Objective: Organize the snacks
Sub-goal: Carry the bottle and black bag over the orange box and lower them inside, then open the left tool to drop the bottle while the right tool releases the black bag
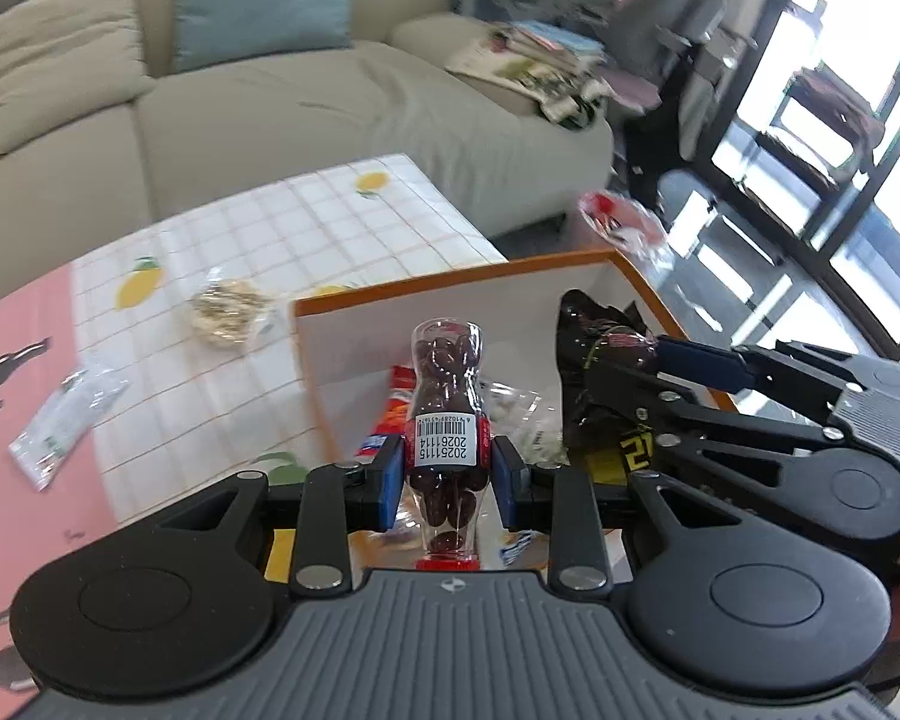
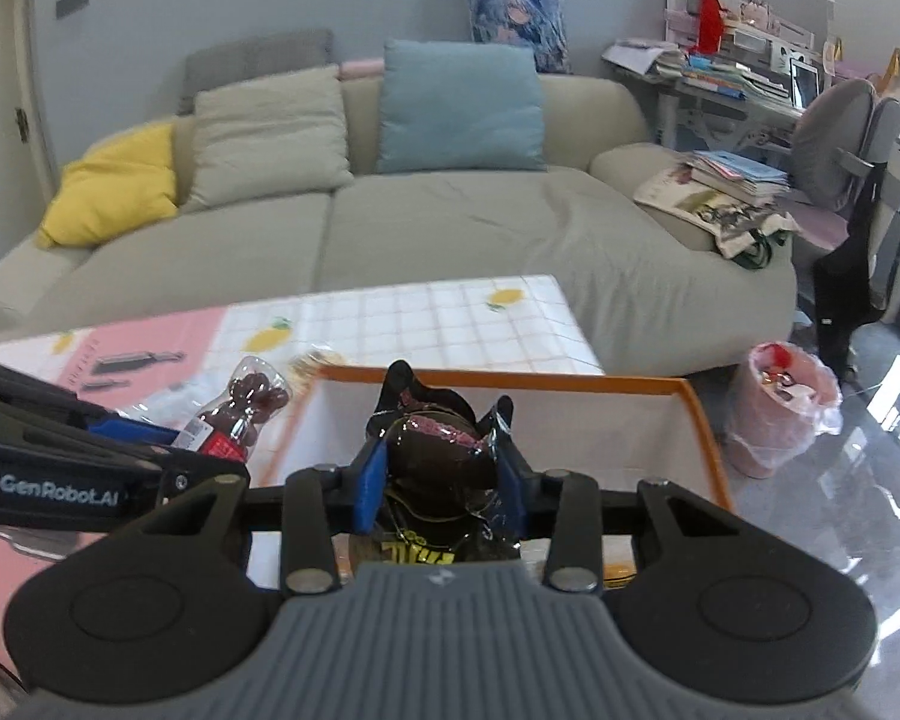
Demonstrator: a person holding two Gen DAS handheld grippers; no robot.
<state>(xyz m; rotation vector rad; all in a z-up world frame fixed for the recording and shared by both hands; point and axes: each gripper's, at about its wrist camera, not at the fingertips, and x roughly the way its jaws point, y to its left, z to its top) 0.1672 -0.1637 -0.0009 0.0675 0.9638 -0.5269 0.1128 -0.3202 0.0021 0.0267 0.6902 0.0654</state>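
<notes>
Orange-rimmed white cardboard box [image 1: 450, 324] wall directly ahead. Left gripper [image 1: 448, 474] clamps clear chocolate-filled plastic bottle [image 1: 447, 420]; right gripper [image 2: 440, 483] clamps dark crinkled snack bag [image 2: 438, 450].

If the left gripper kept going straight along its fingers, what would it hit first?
Probably the white inner wall of the orange-rimmed box, directly beyond the candy bottle that the left gripper clamps; depth is uncertain.
</notes>
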